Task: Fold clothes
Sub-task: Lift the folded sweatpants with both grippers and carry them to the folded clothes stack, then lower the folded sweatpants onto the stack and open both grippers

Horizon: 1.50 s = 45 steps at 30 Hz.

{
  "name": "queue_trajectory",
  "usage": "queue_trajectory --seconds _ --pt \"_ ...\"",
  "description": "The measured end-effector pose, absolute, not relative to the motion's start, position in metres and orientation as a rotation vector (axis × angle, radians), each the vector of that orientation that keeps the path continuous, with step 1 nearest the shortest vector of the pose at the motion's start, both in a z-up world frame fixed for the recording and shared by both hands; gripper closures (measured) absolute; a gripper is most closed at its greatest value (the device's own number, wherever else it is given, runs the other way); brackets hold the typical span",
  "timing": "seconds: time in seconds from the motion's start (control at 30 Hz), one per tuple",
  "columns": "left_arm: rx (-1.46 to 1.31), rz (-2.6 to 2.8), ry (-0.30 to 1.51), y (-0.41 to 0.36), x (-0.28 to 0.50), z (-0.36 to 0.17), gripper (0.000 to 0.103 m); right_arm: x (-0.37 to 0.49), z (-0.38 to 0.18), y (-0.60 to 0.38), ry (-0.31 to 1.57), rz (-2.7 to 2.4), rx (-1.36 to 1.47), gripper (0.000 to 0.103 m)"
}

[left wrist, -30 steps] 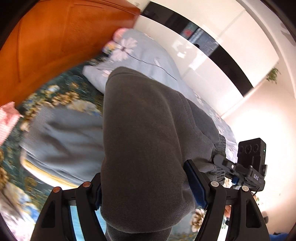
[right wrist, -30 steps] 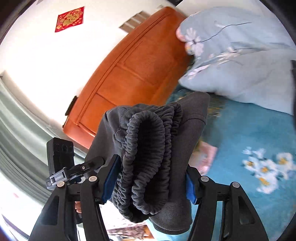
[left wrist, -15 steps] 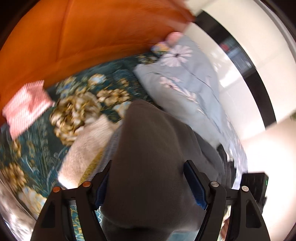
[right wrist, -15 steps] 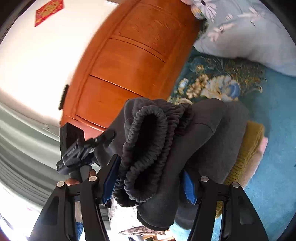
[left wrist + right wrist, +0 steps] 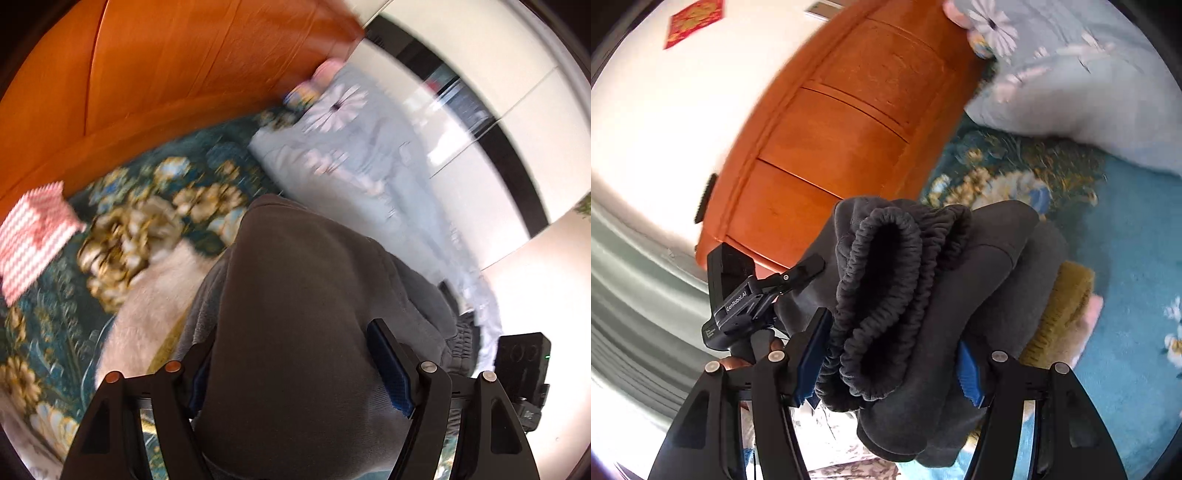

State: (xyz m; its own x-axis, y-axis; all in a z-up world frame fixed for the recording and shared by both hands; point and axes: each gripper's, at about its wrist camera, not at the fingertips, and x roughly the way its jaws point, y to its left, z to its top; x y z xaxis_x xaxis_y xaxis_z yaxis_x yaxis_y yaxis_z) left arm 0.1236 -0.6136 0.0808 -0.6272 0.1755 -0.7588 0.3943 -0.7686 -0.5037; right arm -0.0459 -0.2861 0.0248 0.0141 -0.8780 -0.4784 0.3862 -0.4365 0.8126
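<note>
Both claws grip the folded dark trousers point(image 5: 923, 295): the left claw point(image 5: 295, 373) and right claw point(image 5: 890, 350) hold them above a folded pile point(image 5: 1067, 302) on the bed point(image 5: 1126, 229). Probably only setting them down remains.

Matt grey fleece trousers point(image 5: 295, 314); glossy wooden headboard point(image 5: 849, 122)

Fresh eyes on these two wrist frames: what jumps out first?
The dark grey sweatpants fill the middle of both views, clamped by the left gripper and the right gripper, with the ribbed elastic waistband bunched in the right one. Behind looms an orange wooden headboard, with a pale floral pillow beside it.
</note>
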Motion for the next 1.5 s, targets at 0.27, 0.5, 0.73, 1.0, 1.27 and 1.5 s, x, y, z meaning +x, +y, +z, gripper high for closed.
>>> queue_trajectory --seconds 0.27,0.5,0.73,1.0,1.27,1.5 --pt "1.229 -2.491 0.983 -0.627 0.14 0.111 0.02 -0.054 0.025 -0.275 -0.564 -1.566 1.318 0.039" --pt "1.099 -2.559 0.827 -0.605 0.171 0.144 0.018 -0.055 0.063 -0.234 -0.475 -1.754 1.215 0.038" --pt "1.151 -2.668 0.613 -0.557 0.156 0.149 0.018 -0.034 0.129 -0.295 -0.221 -1.718 0.984 0.038" --pt "1.169 -2.601 0.585 -0.549 0.157 0.121 0.018 -0.044 0.068 -0.323 -0.219 -1.696 1.181 0.038" --pt "1.075 -2.607 0.582 -0.519 0.182 0.145 0.013 -0.009 0.1 -0.285 -0.144 -1.787 1.086 0.038" --pt "1.116 -2.543 0.553 -0.475 0.195 0.112 0.0 0.028 0.067 -0.276 0.049 -1.843 1.185 0.023"
